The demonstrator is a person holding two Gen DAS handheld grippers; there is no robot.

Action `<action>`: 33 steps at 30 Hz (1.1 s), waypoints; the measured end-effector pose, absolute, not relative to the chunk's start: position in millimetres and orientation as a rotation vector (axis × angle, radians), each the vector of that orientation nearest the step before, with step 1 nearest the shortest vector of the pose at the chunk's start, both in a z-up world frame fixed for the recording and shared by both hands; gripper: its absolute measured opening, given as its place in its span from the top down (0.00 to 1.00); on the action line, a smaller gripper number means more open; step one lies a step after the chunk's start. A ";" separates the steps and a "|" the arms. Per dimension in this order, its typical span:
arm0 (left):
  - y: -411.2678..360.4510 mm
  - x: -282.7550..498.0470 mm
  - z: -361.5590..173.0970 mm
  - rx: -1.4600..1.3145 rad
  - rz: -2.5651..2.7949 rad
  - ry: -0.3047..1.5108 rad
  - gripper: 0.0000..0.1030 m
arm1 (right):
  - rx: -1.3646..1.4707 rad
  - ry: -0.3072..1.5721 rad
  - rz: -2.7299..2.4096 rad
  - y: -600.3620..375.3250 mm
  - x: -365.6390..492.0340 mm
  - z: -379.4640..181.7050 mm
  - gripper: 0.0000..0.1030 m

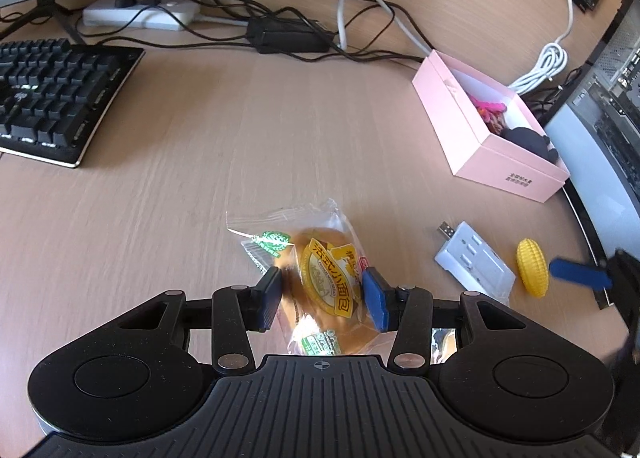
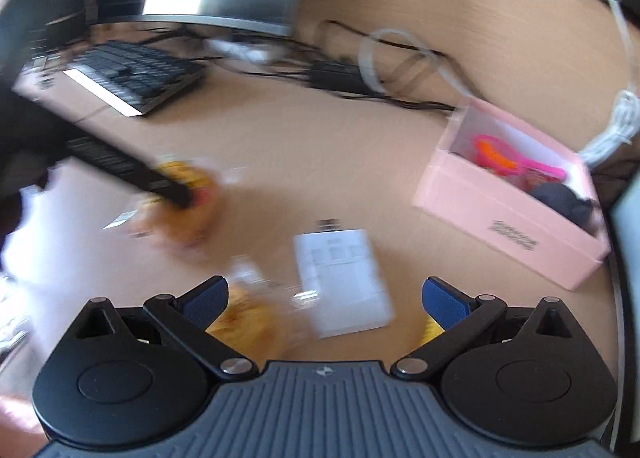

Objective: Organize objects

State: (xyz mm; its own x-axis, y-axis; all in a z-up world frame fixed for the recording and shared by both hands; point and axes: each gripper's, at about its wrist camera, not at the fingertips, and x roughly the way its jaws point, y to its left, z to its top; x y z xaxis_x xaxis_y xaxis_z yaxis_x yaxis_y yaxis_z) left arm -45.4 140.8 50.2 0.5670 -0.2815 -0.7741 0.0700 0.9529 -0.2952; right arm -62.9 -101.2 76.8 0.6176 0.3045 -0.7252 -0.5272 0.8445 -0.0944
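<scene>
One wrapped bread bun (image 1: 326, 286) sits between the jaws of your left gripper (image 1: 324, 298), low on the bench (image 1: 200, 146) near you. The blue pads (image 1: 375, 298) stand narrowed against the packet's sides, and they look closed on it, though the blur makes firm contact hard to confirm. Expect a light, soft load in slippery, crinkly film, so squeeze the bun's body gently rather than the loose sealed end. Your right gripper (image 2: 326, 300) has its jaws spread wide and empty above the white USB hub (image 2: 342, 282); that hub is rigid, so take it across its narrow sides. Beside it lies a small yellow corn toy (image 1: 531, 267), and beyond stands the open pink box (image 1: 460, 122), already holding a few items.
</scene>
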 end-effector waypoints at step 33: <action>76.6 -64.3 48.9 -0.100 -0.408 0.982 0.52 | -0.297 0.838 0.383 -109.2 -91.2 69.3 0.34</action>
State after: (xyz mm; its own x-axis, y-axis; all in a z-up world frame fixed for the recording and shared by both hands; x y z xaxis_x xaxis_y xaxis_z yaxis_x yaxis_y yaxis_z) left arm -64.3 76.6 48.9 0.4859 -0.3798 -0.7872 0.2903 0.9197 -0.2644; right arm -91.2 -109.2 69.3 0.6074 0.2107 -0.7660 -0.4408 0.8915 -0.1043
